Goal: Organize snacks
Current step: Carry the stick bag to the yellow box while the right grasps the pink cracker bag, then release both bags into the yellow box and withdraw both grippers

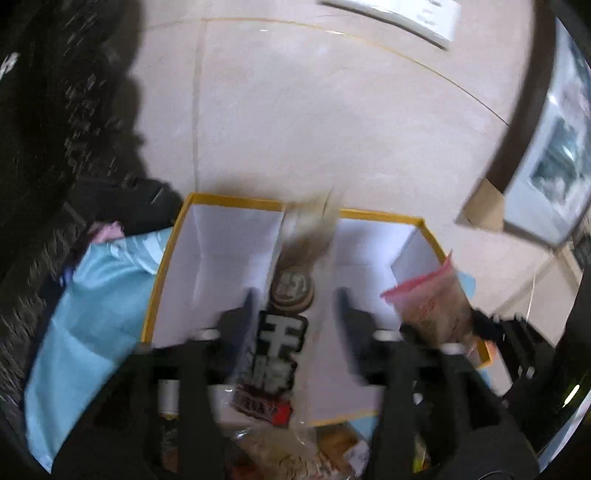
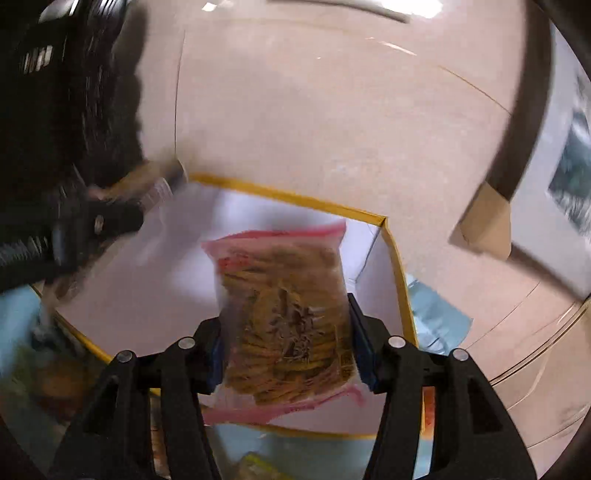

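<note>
Right wrist view: our right gripper (image 2: 288,332) clamps a pink-edged clear bag of golden crackers (image 2: 284,314) over the yellow-rimmed white box (image 2: 400,273); next, lower and release at twelve o'clock. Our left gripper (image 1: 295,317) stands open around a brown snack pack (image 1: 291,291).

Beige tiled floor (image 1: 332,110), framed picture (image 1: 554,162) at right; ceiling-light glare (image 2: 406,5)

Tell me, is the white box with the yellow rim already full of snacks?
No. The box shows mostly bare white floor, with one dark-lettered packet over it.
</note>
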`<move>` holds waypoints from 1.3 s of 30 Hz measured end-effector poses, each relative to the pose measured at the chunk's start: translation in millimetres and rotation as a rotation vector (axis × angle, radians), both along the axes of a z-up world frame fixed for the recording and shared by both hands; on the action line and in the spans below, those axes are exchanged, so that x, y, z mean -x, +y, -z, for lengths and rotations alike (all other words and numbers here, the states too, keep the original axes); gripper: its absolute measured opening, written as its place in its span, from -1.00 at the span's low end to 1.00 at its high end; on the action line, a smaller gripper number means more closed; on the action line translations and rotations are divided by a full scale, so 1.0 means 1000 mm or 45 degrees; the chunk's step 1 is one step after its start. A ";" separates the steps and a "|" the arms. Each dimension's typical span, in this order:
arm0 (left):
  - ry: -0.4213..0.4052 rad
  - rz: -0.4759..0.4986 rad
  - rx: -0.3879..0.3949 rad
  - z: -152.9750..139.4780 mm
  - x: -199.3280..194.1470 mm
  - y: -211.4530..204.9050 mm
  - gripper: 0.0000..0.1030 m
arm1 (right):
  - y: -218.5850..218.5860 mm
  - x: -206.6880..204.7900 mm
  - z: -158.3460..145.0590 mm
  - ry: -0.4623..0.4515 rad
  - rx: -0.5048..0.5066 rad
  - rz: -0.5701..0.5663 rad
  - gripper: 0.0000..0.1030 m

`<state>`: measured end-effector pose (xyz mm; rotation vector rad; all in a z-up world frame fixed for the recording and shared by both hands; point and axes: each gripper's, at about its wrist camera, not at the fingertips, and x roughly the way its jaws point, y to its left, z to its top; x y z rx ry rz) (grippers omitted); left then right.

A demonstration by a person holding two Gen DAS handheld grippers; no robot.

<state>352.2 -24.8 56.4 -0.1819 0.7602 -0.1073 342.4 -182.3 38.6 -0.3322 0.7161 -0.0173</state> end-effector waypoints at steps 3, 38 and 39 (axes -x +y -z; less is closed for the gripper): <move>-0.069 -0.031 0.006 -0.005 0.010 0.006 0.80 | -0.007 0.012 -0.011 -0.047 -0.092 0.005 0.36; 0.129 0.251 -0.184 0.097 0.330 0.008 0.94 | -0.050 0.343 0.040 0.166 -0.546 -0.001 0.97; 0.131 0.258 -0.188 0.100 0.332 0.004 0.94 | -0.052 0.346 0.042 0.165 -0.556 0.000 0.97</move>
